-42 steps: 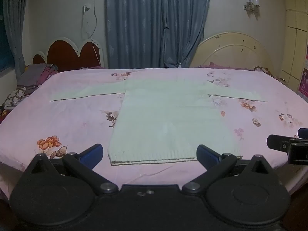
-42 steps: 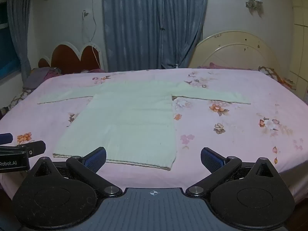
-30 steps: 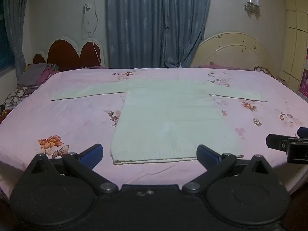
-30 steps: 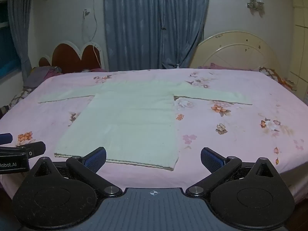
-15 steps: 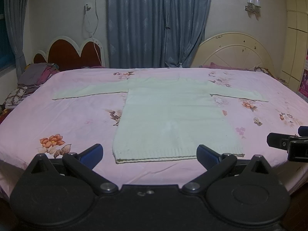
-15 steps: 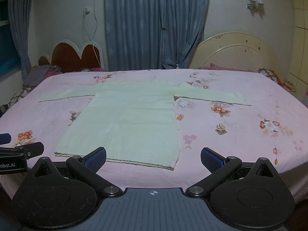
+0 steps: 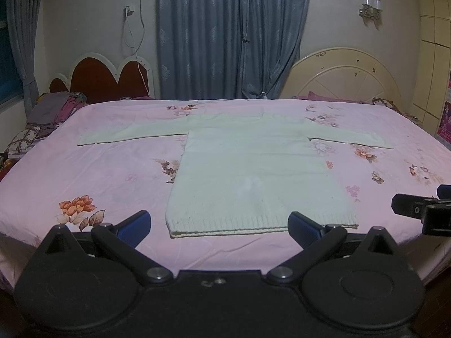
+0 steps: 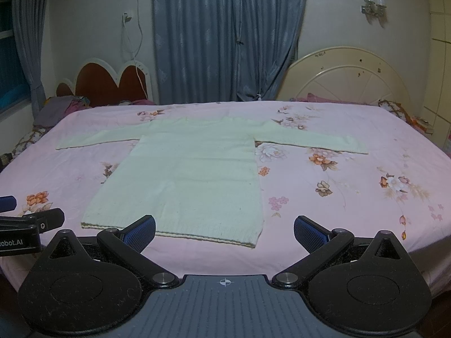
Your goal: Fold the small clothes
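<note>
A pale green knitted sweater [image 7: 253, 169] lies flat on the pink flowered bedsheet [image 7: 112, 174], both sleeves stretched out sideways and its ribbed hem toward me. My left gripper [image 7: 218, 225] is open just short of the hem, nothing between its blue-padded fingers. In the right wrist view the same sweater [image 8: 191, 174] lies left of centre. My right gripper [image 8: 224, 229] is open near the hem's right corner and holds nothing. Each gripper shows at the edge of the other's view: the right one [image 7: 417, 209], the left one [image 8: 31, 221].
The bed fills the foreground, its near edge just under my fingers. Two headboards, a red one [image 7: 104, 80] and a cream one [image 7: 344, 76], stand behind with grey curtains [image 7: 225, 33] between them. Piled bedding [image 7: 45, 118] sits at the far left.
Both views have drifted slightly; the sweater's hem sits a little farther right in the left wrist view. Both grippers stay open and the sweater lies untouched.
</note>
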Motion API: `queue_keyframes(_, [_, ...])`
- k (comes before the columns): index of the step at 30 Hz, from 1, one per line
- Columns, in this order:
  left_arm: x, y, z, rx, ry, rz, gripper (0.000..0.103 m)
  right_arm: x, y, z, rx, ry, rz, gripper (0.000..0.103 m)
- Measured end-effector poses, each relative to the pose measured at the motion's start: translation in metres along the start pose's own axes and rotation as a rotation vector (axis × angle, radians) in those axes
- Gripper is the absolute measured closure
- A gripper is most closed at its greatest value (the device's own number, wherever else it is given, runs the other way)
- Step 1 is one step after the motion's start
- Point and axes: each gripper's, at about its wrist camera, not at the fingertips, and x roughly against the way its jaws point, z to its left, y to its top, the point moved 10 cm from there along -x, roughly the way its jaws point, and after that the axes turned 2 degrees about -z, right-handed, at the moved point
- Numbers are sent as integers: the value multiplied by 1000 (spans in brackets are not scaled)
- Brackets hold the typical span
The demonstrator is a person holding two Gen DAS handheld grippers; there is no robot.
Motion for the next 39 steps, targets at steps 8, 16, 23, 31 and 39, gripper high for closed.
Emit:
queue_keyframes(8, [1,0,1,1,6,-2,0,1,0,1,1,2,-2,0])
queue_keyframes(16, [3,-1,0,5,10,-1,0,3,0,1,0,3,-2,0])
queue_keyframes(23, [4,-1,0,4,8,-3,0,2,0,1,0,2,-2,0])
queue_keyframes(31, [4,-1,1,2,5,-2,0,3,-1,2,-1,-2,0,0])
queue_keyframes(39, [4,-1,1,0,7,-3,0,3,-1,2,-1,-1,1,0])
